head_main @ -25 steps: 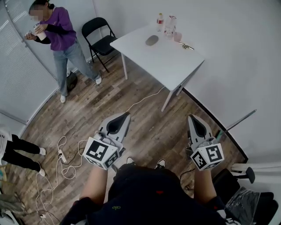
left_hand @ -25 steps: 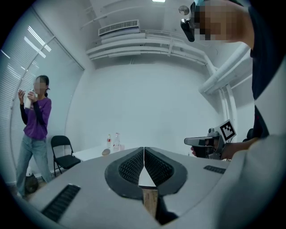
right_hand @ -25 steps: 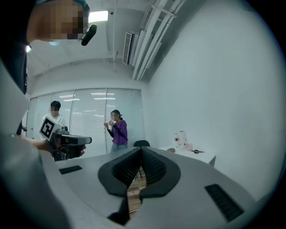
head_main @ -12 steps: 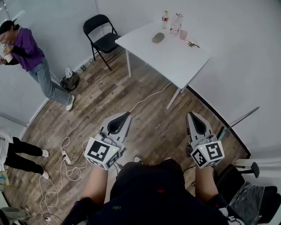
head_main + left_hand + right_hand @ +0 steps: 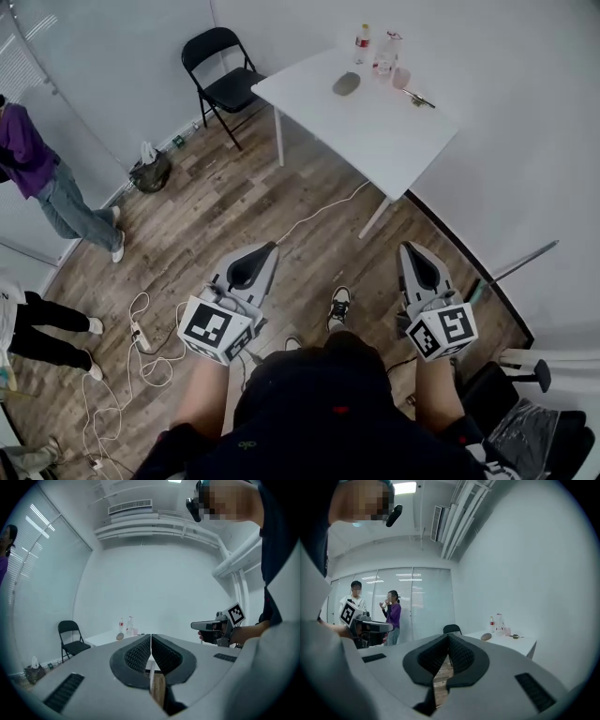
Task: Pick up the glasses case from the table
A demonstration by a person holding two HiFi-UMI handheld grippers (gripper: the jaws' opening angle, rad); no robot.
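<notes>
Far across the room from me, the glasses case (image 5: 347,83) lies flat on the white table (image 5: 384,141), toward its far end. Just beyond it and to its right stand a red-capped bottle (image 5: 362,42), a clear jug (image 5: 387,52) and a pink cup (image 5: 401,77). A small dark object (image 5: 419,97) lies right of the cup; I cannot tell what it is. A black folding chair (image 5: 222,75) stands to the left of the table.

Both of my grippers are held level over the wooden floor (image 5: 225,216), near the body and well apart from the table. The left gripper (image 5: 272,247) has its ribbed pads pressed together, with nothing between them. The right gripper (image 5: 410,249) is likewise fully closed and empty. Both point toward the table.

A white cable (image 5: 319,211) runs across the floor from under the table toward the near left, where a power strip (image 5: 138,333) lies. A person in a purple top (image 5: 23,155) stands at the left wall.
</notes>
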